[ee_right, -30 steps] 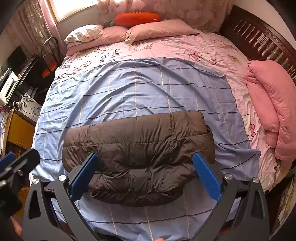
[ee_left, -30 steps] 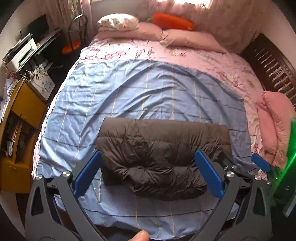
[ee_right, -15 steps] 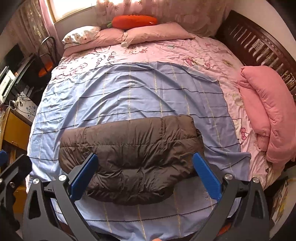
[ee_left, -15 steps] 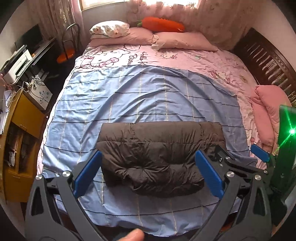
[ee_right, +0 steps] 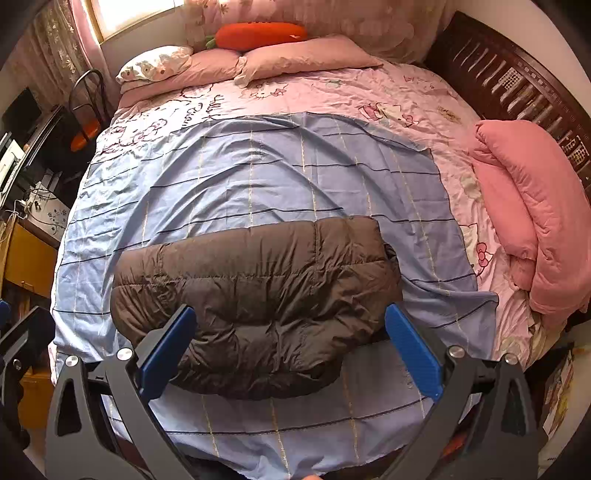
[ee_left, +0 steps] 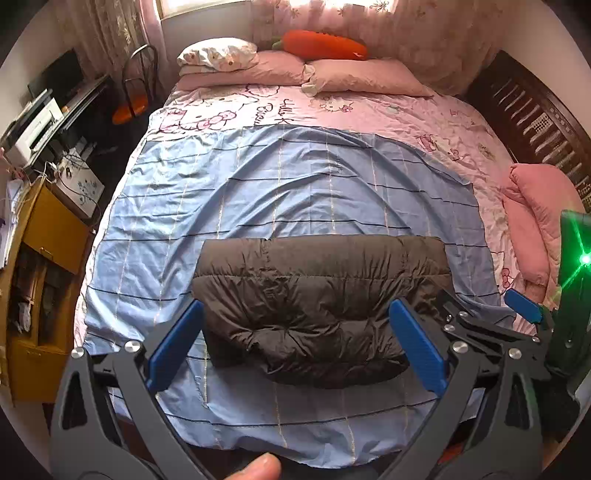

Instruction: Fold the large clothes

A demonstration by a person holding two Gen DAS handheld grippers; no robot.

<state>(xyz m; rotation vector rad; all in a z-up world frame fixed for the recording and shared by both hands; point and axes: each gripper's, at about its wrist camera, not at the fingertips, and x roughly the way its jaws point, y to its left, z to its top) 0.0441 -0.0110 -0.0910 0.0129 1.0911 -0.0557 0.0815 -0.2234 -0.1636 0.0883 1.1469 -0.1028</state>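
A dark brown puffer jacket [ee_left: 314, 302] [ee_right: 255, 299] lies folded into a compact bundle on the blue striped sheet [ee_left: 295, 192] [ee_right: 295, 177], near the bed's front edge. My left gripper [ee_left: 295, 347] hovers above and in front of the jacket, open, nothing between its blue pads [ee_left: 173, 343]. My right gripper [ee_right: 288, 347] is likewise open and empty, held above the jacket's near side. The right gripper's blue-tipped frame [ee_left: 524, 314] shows at the right edge of the left wrist view. Neither gripper touches the jacket.
Pink pillows [ee_left: 332, 74] and an orange carrot cushion [ee_right: 258, 35] lie at the bed's head. A folded pink quilt [ee_right: 532, 221] sits at the right side by the dark wooden bed frame [ee_right: 517, 74]. A yellow cabinet [ee_left: 40, 280], desk and chair [ee_left: 136, 88] stand left.
Both grippers have drawn back and risen from the jacket, so more of the bed shows. The jacket stays folded in place. Both stay open.
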